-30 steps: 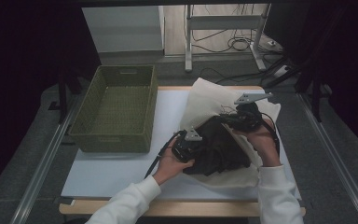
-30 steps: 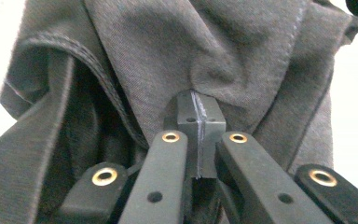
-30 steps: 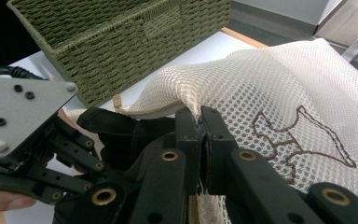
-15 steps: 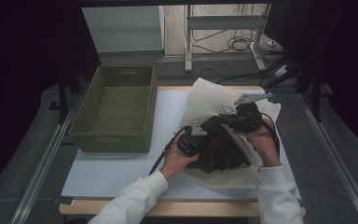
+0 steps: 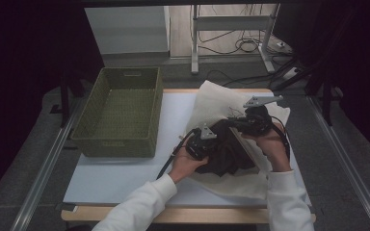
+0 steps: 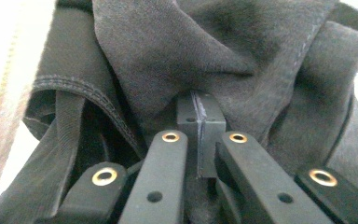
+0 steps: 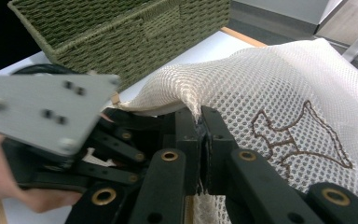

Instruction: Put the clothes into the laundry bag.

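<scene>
Dark garment going into mesh bag, on white table.

One dark garment is bunching against the left gripper, jaws pressing together; the right gripper is clamping one mesh laundry bag (rim edge); one green basket is standing nearby.

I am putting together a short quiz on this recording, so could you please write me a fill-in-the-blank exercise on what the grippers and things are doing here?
1. The right gripper is shut on the edge of the cream ____ bag.
2. The left gripper is shut on the ____ coloured garment.
3. The woven basket at the left of the table is ____ in colour.
4. The mesh bag bears a stitched figure in ____ thread.

Missing words: mesh; dark; green; brown
</scene>
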### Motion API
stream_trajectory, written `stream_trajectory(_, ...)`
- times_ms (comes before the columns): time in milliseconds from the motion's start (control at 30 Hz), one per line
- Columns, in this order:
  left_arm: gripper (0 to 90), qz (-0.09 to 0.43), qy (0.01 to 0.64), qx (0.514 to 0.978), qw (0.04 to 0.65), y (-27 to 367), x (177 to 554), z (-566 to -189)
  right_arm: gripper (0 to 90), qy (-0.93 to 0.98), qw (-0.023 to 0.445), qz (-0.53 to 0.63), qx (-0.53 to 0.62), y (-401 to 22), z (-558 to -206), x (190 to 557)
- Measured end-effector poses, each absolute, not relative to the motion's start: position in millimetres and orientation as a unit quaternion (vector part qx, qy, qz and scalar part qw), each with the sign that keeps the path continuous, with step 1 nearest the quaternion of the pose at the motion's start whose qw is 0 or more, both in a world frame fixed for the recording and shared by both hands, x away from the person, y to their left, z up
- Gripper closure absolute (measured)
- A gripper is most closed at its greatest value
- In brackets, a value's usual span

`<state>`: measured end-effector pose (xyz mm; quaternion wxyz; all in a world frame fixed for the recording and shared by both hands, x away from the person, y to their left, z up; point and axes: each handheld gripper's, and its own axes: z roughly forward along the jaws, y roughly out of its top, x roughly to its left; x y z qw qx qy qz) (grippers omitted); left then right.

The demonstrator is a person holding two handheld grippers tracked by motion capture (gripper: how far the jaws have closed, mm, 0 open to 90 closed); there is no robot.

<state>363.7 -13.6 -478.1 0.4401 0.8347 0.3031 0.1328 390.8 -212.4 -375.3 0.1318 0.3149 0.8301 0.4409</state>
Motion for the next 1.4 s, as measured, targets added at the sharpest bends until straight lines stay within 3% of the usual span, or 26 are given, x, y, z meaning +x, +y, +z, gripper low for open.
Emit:
stream_trajectory(400,89.8,0.090,0.280,0.825,0.483,22.6,326.4,-457.7,86.9,0.827,0.133,0.443,0.320,-215.9,-375.2,391.6)
stream_trajectory(600,89.8,0.052,0.277,0.826,0.488,34.0,312.3,-467.1,86.9,0.827,0.133,0.443,0.321,-216.3,-375.5,392.2)
stream_trajectory(867,89.7,0.037,0.262,0.849,0.458,19.8,305.9,-490.1,87.0,0.827,0.133,0.442,0.322,-216.0,-376.0,392.2)
stream_trajectory(1067,89.8,0.055,0.264,0.862,0.430,3.7,312.5,-502.6,87.0,0.827,0.134,0.441,0.321,-215.9,-376.1,392.1)
stream_trajectory(1233,89.9,0.106,0.246,0.875,0.403,-13.9,317.1,-514.5,87.0,0.829,0.135,0.439,0.320,-215.3,-376.5,392.5)
stream_trajectory(1400,89.9,0.103,0.252,0.874,0.401,-20.9,324.7,-516.3,87.0,0.828,0.134,0.440,0.320,-215.9,-375.9,391.9)
